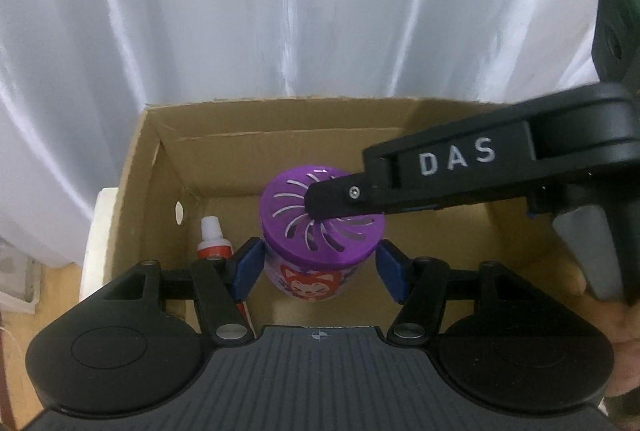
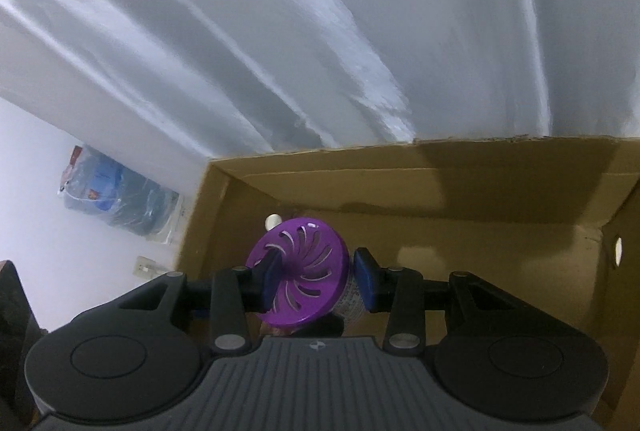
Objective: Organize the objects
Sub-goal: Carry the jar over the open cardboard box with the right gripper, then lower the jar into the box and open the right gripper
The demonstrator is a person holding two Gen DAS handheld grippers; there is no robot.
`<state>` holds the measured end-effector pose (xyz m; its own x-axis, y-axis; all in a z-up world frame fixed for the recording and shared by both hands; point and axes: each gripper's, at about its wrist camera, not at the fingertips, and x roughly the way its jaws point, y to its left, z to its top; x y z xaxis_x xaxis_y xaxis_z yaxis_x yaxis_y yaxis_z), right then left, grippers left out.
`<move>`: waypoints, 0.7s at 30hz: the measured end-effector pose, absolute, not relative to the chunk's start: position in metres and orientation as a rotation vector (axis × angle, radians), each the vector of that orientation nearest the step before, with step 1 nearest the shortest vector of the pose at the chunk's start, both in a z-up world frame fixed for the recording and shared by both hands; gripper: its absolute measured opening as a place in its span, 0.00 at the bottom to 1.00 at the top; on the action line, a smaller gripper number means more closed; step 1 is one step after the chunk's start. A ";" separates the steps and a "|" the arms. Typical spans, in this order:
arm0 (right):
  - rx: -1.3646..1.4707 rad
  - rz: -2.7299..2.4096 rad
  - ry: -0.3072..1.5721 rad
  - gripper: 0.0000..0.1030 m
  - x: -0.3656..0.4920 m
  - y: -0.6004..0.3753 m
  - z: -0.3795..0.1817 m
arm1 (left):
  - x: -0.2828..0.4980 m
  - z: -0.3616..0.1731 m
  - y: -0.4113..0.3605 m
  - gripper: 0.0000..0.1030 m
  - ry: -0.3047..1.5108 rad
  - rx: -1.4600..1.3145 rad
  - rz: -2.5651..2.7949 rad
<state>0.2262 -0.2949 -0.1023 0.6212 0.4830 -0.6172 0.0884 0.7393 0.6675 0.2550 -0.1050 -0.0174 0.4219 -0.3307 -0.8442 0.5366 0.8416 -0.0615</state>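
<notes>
Now both grippers crowd one purple slotted-lid jar (image 1: 320, 231) inside the corrugated cardboard box (image 1: 280, 119). Left gripper (image 1: 318, 267) clasps its body, right gripper (image 2: 318, 279) pinches the lid, white-capped tube (image 1: 212, 235) just beside.

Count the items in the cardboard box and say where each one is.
2. The purple-lidded jar stands mid-box, between the left gripper's fingers, the right gripper at its lid. A white-capped tube stands just left of the jar. The grippers may hide more.
</notes>
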 end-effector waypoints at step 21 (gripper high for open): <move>0.714 0.233 0.774 0.43 0.205 -0.304 -0.092 | 0.247 0.016 -0.093 0.91 0.953 0.133 -0.493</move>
<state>0.2051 -0.3041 -0.0924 0.7036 0.4406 -0.5575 0.0604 0.7446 0.6648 0.2466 -0.0931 0.0161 0.4783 -0.3449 -0.8076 0.4601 0.8817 -0.1040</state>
